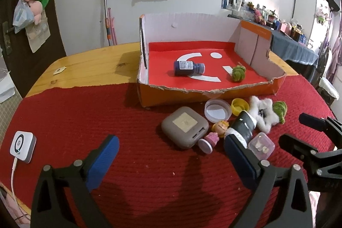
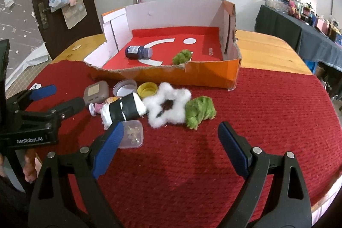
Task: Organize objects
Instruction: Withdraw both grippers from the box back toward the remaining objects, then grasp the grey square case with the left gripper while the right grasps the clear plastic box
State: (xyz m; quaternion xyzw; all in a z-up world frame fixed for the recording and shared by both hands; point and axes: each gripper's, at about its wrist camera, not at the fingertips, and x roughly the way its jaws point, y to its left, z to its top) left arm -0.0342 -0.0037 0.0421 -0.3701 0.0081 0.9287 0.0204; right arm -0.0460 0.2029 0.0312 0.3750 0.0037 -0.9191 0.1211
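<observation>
Both grippers, left gripper [image 1: 171, 155] and right gripper [image 2: 171, 147], are hovering with jaws spread, holding nothing. The green fluff ball [image 2: 199, 111] is lying on the desk before the box [image 2: 192, 74]; likely light and squashy, best pinched across its middle.

Left gripper [image 1: 171, 155] held low, jaws spread wide, blue pads [image 1: 102, 161] facing each other with nothing between them. Right gripper [image 2: 171, 146] likewise low and level, jaws wide apart and gripping nothing; its blue pads [image 2: 233, 151] show clearly. The two sit side by side, each visible at the edge of the other's view, with a hand [image 2: 30, 166] on the left handle.
</observation>
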